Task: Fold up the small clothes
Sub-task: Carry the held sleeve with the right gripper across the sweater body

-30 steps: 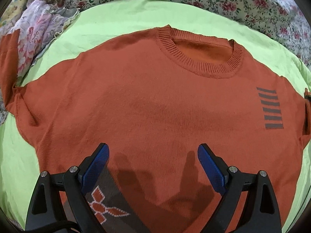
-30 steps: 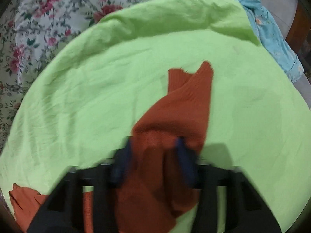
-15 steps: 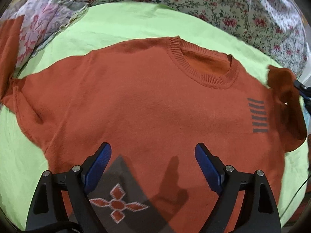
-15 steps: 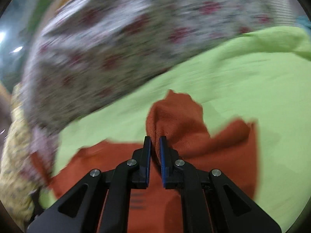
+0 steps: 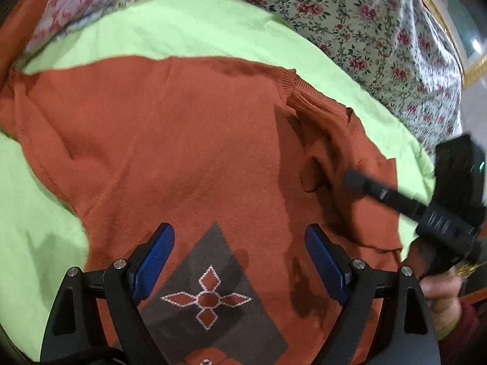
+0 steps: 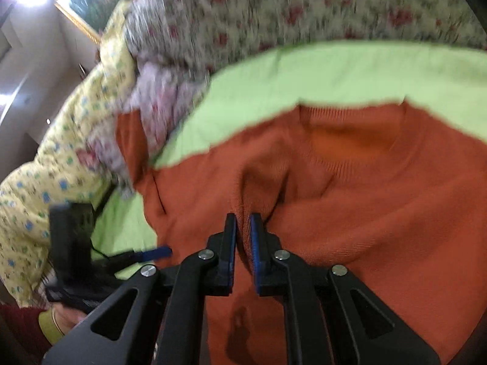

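Left wrist view: the rust-orange knitted sweater lies flat, front up, on the lime-green sheet of the bed, its grey diamond panel with a cross motif between the spread blue pads of the left gripper, which hovers over the hem, released and holding nothing. A second ago the sweater's right sleeve lay stretched out on the green sheet and the collar and grey stripe patch were uncovered; now that sleeve is folded across the chest, hiding the stripes and most of the collar. The right gripper reaches in from the right edge, blurred, with the person's hand and a dark red cuff below it. The right wrist view alone shows the grip: the right gripper is clenched on a pinch of the orange knit, its pads nearly together, pointing down at the sweater's chest below the ribbed round collar. It also shows the left gripper side-on at the left, a yellow printed cloth and the floral bedspread beyond, all smeared by motion. The left wrist view alone shows the diamond panel and a pale pink floral garment at top left.
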### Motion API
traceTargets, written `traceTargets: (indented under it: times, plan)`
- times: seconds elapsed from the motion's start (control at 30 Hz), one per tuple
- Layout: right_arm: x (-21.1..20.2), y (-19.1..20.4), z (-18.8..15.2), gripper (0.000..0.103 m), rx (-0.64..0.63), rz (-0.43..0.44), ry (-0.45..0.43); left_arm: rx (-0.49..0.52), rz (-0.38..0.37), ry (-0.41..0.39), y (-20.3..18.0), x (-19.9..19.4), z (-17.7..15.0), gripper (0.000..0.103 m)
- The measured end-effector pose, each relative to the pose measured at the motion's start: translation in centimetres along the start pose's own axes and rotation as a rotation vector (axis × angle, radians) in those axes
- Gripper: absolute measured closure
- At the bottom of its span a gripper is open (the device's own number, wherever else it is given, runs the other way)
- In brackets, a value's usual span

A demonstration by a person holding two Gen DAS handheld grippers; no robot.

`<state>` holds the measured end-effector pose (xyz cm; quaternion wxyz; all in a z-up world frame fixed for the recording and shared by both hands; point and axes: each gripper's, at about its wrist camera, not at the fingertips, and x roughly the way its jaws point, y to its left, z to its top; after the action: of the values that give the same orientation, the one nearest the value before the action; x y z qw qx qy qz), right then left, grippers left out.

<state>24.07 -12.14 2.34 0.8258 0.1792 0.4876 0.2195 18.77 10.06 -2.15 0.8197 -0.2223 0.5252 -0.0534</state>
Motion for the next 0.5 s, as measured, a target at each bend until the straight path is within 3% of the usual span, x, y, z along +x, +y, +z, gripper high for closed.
traceTargets:
  times: [0.13,0.2,0.27,0.43,0.5]
  plan:
    - [1.0,-0.7,-2.3,0.083,0.004,-0.005,0.098,-0.071,-0.077,0.046,0.2,2.0,1.3,0.015]
    - [0.7,-1.0,-3.0,0.066,0.005,-0.005,0.122,-0.085,-0.114,0.044,-0.3,2.2,2.0,0.015]
    - [0.1,-1.7,-3.7,0.057,0.023,0.013,0.130,-0.071,-0.140,0.029,-1.6,2.5,3.5,0.015]
    - [-2.0,-3.7,-4.8,0.056,0.068,0.000,0.103,0.067,-0.107,0.057,-6.5,5.0,7.9,0.014]
    - [-3.2,-4.7,-4.9,0.056,0.099,-0.016,0.075,0.093,-0.053,0.078,-7.6,6.9,9.4,0.014]
